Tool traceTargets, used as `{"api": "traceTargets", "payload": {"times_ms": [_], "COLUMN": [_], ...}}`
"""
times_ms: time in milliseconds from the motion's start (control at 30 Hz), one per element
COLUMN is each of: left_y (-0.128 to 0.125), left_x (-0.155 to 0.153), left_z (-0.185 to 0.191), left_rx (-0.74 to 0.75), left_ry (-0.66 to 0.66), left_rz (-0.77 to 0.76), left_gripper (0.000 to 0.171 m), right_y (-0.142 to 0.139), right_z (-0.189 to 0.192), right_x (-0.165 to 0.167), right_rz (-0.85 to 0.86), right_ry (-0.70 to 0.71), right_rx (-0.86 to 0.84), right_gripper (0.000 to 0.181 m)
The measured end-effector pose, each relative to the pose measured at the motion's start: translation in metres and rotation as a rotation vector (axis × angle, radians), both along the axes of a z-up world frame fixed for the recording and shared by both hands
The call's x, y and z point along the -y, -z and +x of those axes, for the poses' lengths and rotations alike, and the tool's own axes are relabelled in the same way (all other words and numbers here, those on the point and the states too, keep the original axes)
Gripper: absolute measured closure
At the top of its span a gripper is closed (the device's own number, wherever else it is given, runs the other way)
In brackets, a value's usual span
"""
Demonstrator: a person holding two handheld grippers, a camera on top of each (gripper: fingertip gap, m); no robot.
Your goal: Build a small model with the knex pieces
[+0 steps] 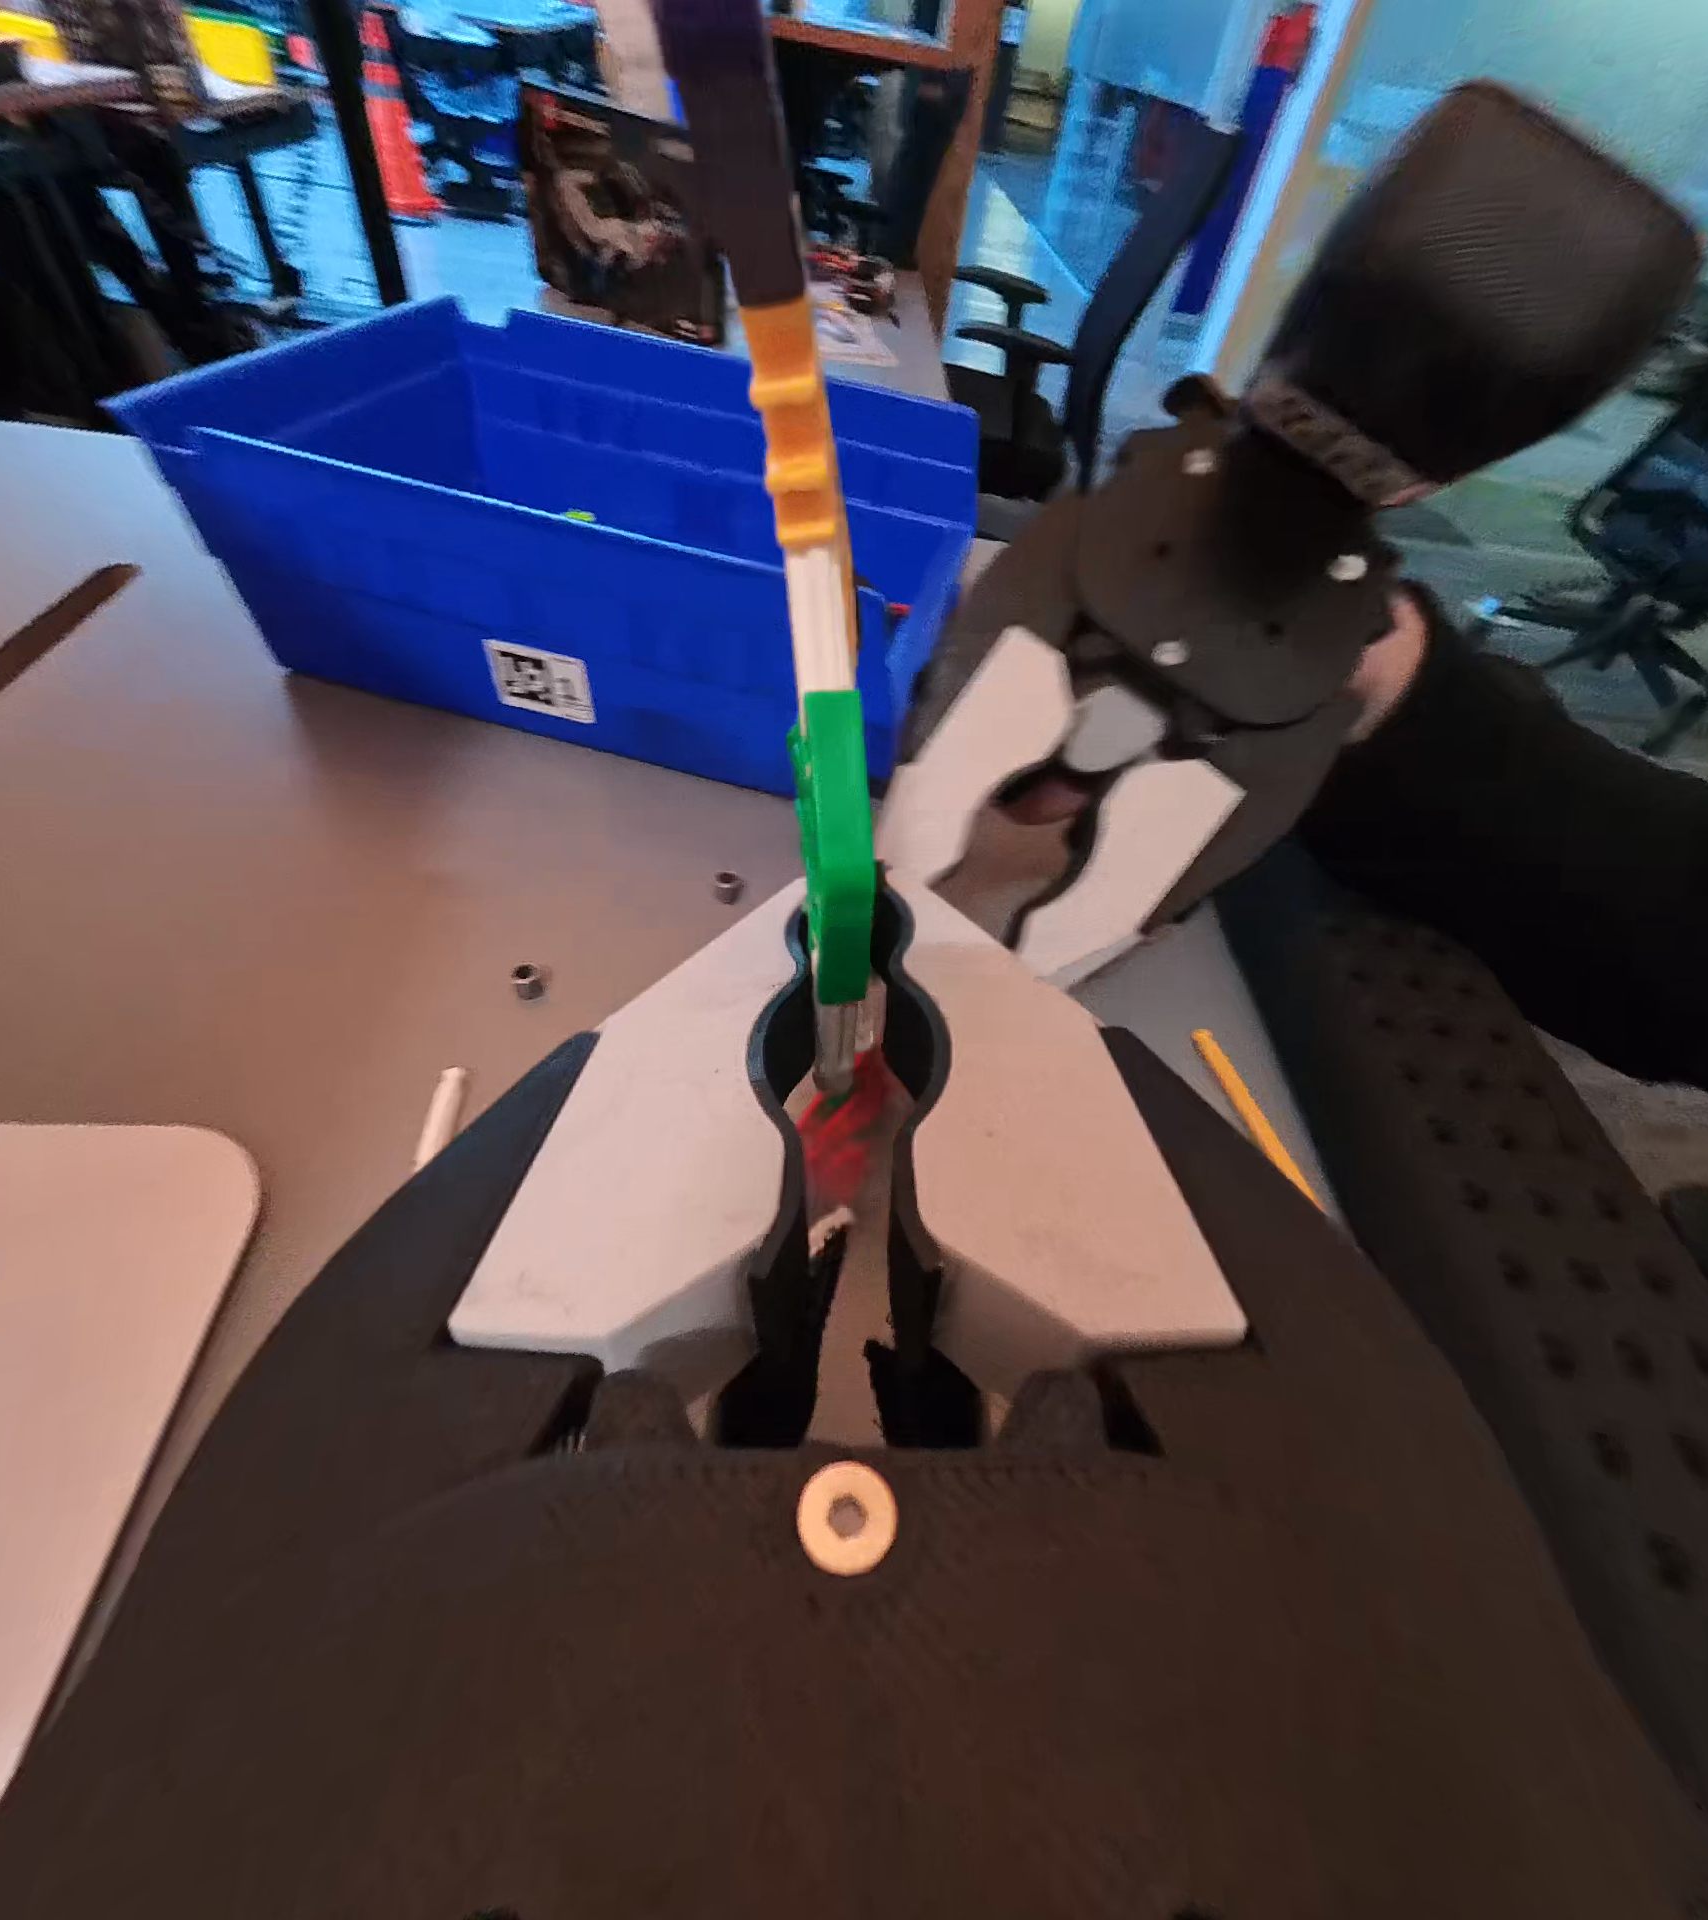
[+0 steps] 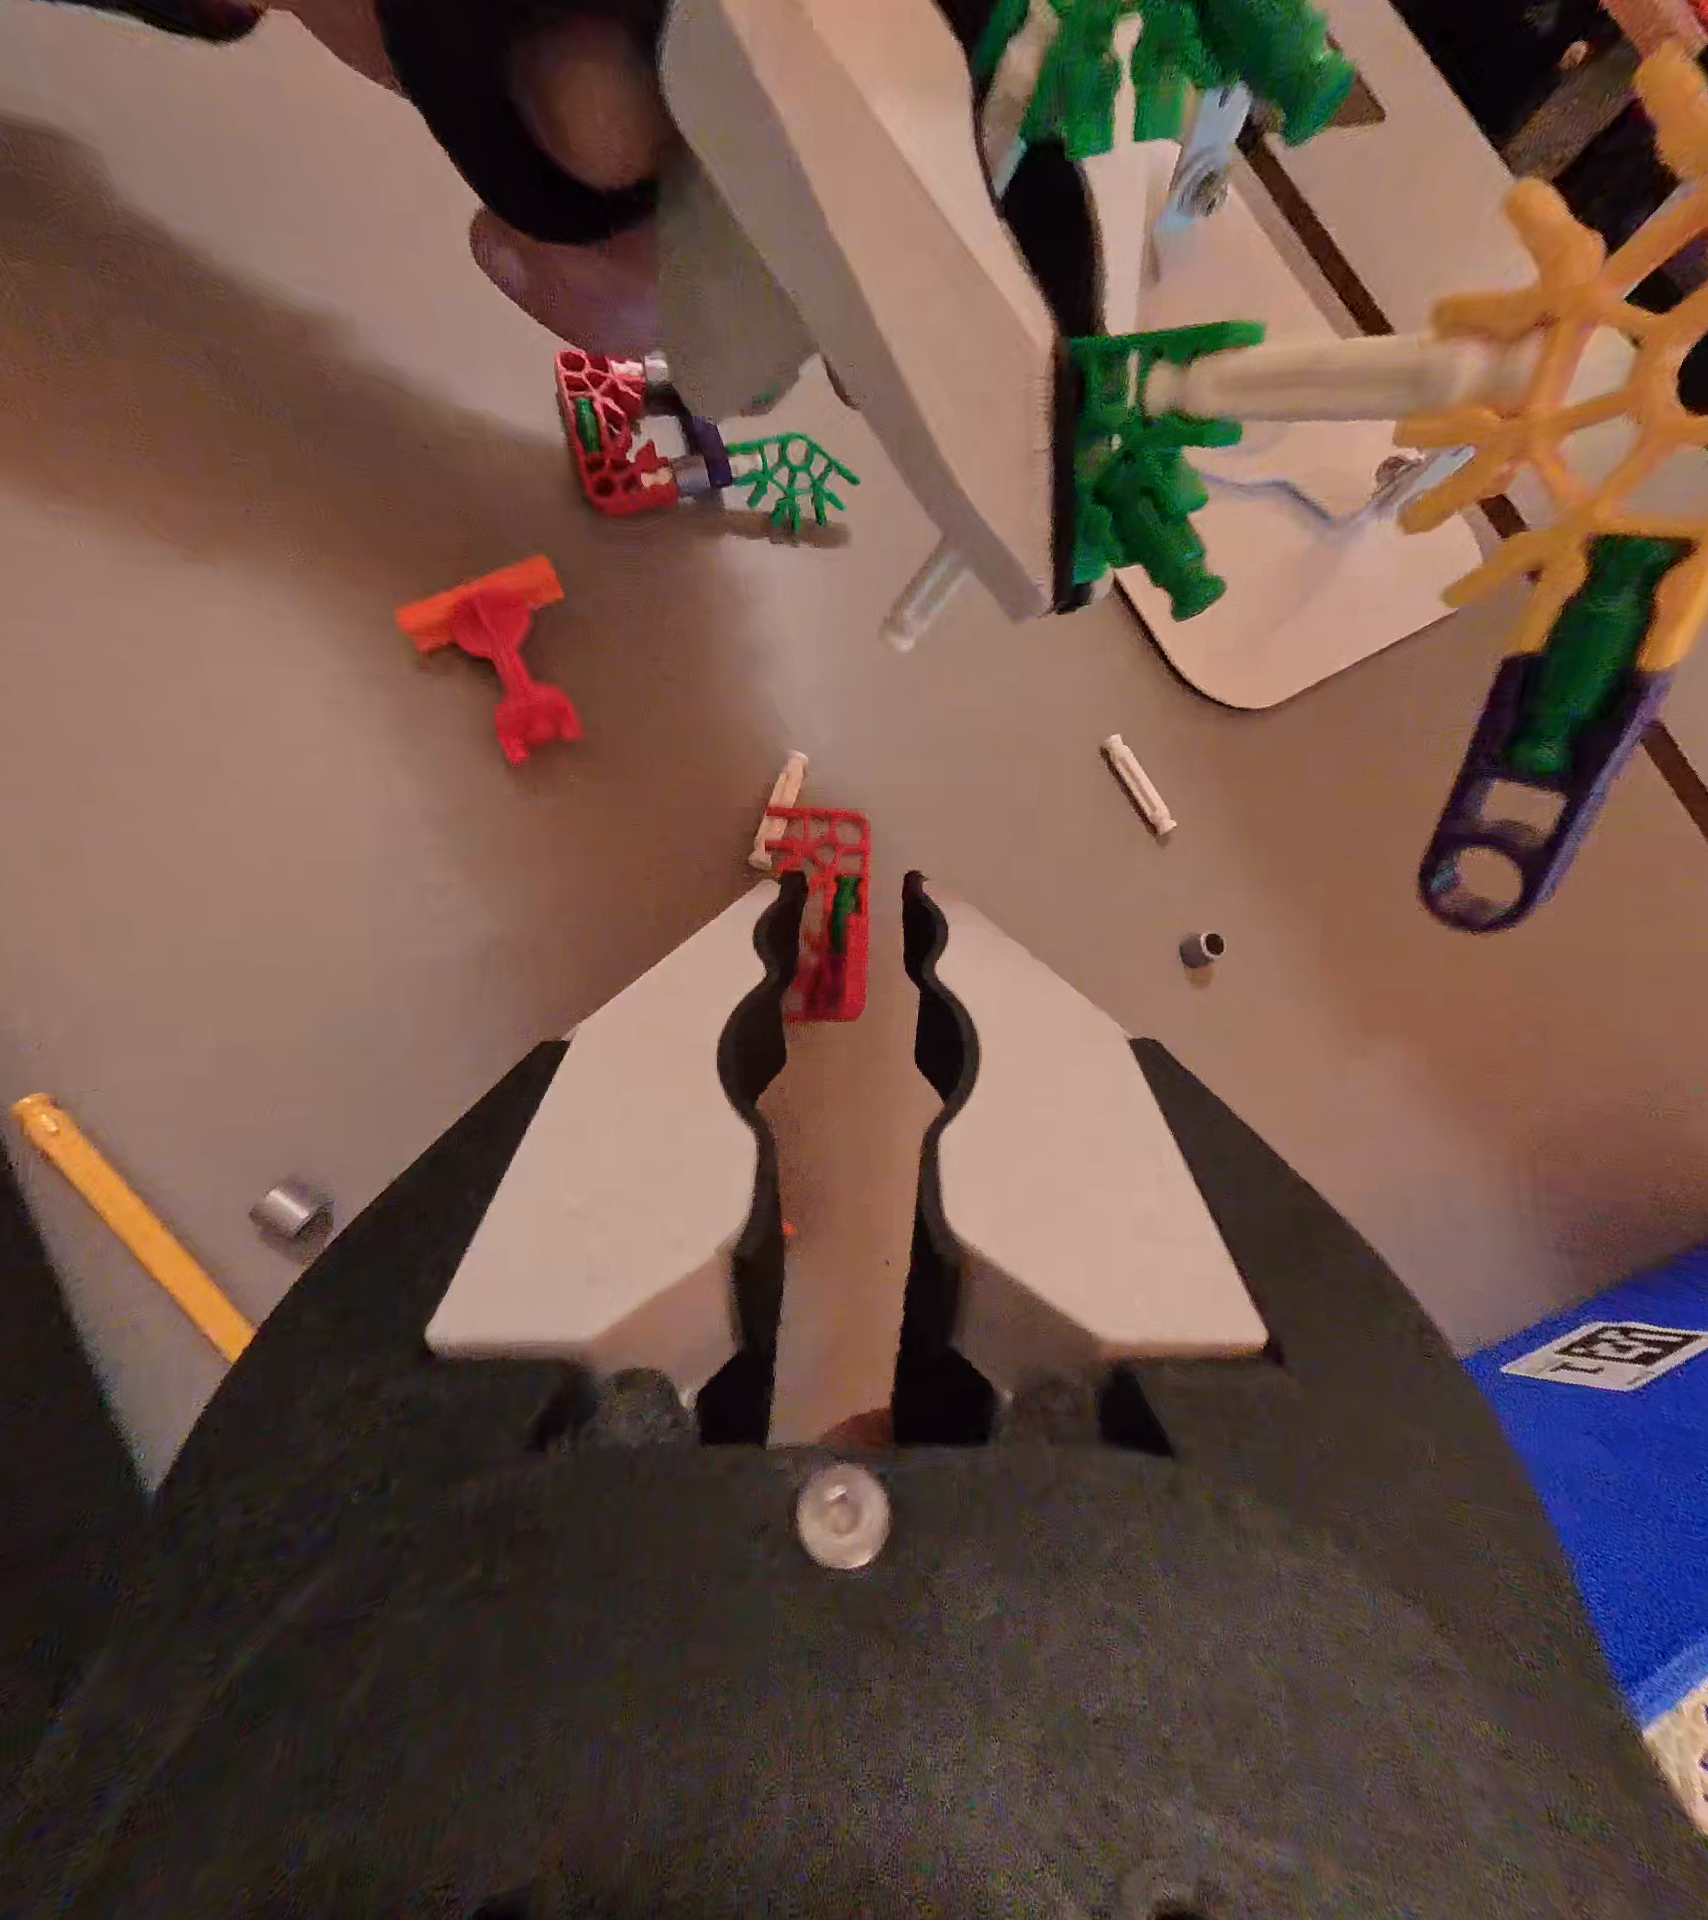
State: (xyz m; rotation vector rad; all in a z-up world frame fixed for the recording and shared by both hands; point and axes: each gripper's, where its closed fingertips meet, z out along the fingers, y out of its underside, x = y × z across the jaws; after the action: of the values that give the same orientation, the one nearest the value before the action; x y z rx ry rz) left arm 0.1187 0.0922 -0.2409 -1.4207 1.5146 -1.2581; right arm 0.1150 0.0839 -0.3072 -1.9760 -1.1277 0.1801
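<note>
Now, left claw (image 1: pixel 845 914): pinching the green connector (image 1: pixel 837 831) of an upright toy-rod assembly.
Right claw (image 2: pixel 845 883): spread, empty, just above a red connector (image 2: pixel 824 914) on the counter (image 2: pixel 206 831).
Blue bin (image 1: pixel 476 561): behind, on the counter.

Glossy plastic blue bin (image 1: pixel 538 582); matt smooth tabletop (image 2: pixel 206 883); rough-textured black gripper body (image 1: pixel 829 1714).

Bare bench (image 2: pixel 237 831) lies left of the red connector (image 2: pixel 834 914), while the raised toy chain (image 2: pixel 1556 416) blocks the right.
</note>
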Motion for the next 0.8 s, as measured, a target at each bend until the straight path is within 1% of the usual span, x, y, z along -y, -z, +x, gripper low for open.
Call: {"api": "traceTargets", "payload": {"times_ms": [33,67,133,167,200,233,300,333,367,400,433,467,533,567,600,633,700,767,800], "left_y": [0.001,0.006,0.021,0.027,0.031,0.032,0.030,0.029,0.030,0.030,0.033,0.037,0.048,0.053,0.058,0.062,0.069,0.062,0.055], "left_x": [0.008,0.011,0.017,0.015,0.013,0.012,0.003,0.002,0.002,0.003,0.005,0.008,0.018,0.025,0.033,0.036,0.035,0.026,0.020], "left_z": [-0.001,-0.001,-0.002,-0.001,-0.001,-0.002,-0.002,-0.003,-0.004,-0.005,-0.006,-0.006,-0.006,-0.005,-0.004,-0.003,-0.001,0.003,0.003], "left_rx": [-0.004,-0.028,-0.098,-0.112,-0.129,-0.133,-0.129,-0.135,-0.141,-0.151,-0.170,-0.195,-0.265,-0.298,-0.330,-0.355,-0.380,-0.331,-0.303], "left_ry": [0.042,0.056,0.092,0.082,0.070,0.071,0.035,0.034,0.040,0.049,0.058,0.070,0.104,0.128,0.153,0.158,0.140,0.084,0.056], "left_rz": [-0.002,0.008,0.033,0.046,0.043,0.023,-0.001,-0.006,-0.006,-0.005,0.005,0.025,0.089,0.118,0.143,0.172,0.216,0.213,0.207], "left_gripper": [0.167,0.167,0.168,0.168,0.168,0.168,0.168,0.168,0.168,0.168,0.168,0.167,0.168,0.168,0.168,0.168,0.167,0.165,0.158], "right_y": [0.001,-0.002,-0.016,-0.021,-0.027,-0.035,-0.061,-0.078,-0.097,-0.112,-0.119,-0.116,-0.092,-0.082,-0.074,-0.068,-0.065,-0.071,-0.077], "right_z": [0.001,0.000,-0.004,-0.002,0.002,0.005,0.007,0.006,0.007,0.011,0.016,0.018,0.009,0.001,-0.003,-0.006,-0.005,0.005,0.011], "right_x": [-0.002,-0.002,0.001,0.003,0.005,0.007,0.014,0.019,0.022,0.020,0.015,0.010,0.005,0.005,0.006,0.006,0.009,0.007,0.006], "right_rz": [-0.004,0.007,0.039,0.053,0.075,0.098,0.165,0.213,0.279,0.349,0.398,0.409,0.331,0.291,0.264,0.240,0.195,0.188,0.193], "right_ry": [0.008,0.004,-0.017,-0.025,-0.025,-0.033,-0.066,-0.095,-0.106,-0.083,-0.046,-0.016,-0.034,-0.059,-0.076,-0.091,-0.103,-0.064,-0.047], "right_rx": [0.002,-0.012,-0.080,-0.093,-0.101,-0.126,-0.235,-0.309,-0.381,-0.423,-0.426,-0.399,-0.320,-0.292,-0.261,-0.242,-0.262,-0.314,-0.360], "right_gripper": [0.164,0.162,0.160,0.156,0.156,0.160,0.162,0.160,0.155,0.151,0.140,0.127,0.127,0.133,0.154,0.168,0.170,0.171,0.171]}}
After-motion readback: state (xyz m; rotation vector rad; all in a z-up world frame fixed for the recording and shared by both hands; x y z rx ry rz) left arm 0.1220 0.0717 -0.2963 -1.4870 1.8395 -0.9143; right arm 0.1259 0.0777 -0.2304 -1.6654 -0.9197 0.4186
